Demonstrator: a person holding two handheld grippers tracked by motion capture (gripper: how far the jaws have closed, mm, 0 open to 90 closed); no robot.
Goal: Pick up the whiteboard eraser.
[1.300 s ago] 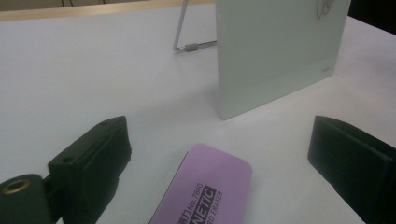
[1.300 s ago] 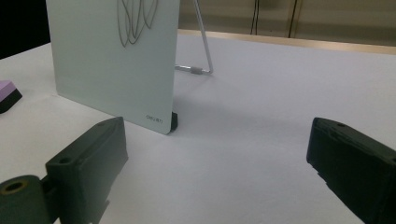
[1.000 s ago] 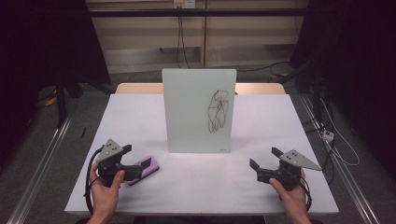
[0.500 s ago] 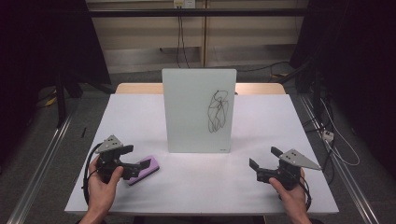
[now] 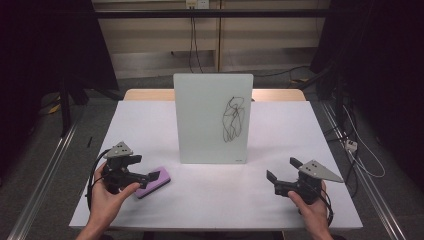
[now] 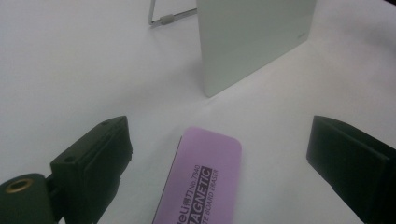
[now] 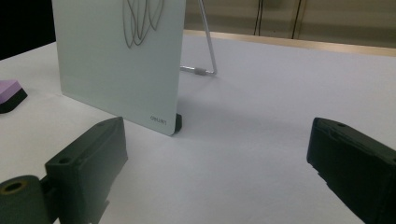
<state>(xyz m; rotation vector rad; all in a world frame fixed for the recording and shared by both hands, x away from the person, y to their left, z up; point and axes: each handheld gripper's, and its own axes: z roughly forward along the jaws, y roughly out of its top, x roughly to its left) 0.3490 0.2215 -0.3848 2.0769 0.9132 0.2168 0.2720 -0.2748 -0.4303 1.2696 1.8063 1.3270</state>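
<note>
Purple eraser (image 6: 198, 182) lies flat between the spread jaws of the left gripper (image 6: 215, 168), untouched; its printed "MAGNETIC" label reads in that gripper's view alone; the right gripper (image 5: 284, 176), also released, faces the scribbled whiteboard (image 5: 212, 117).

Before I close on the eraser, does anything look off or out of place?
Nothing stands out. The purple eraser lies flat between the open left gripper jaws, and the whiteboard stands upright on its stand, black scribble intact.
</note>
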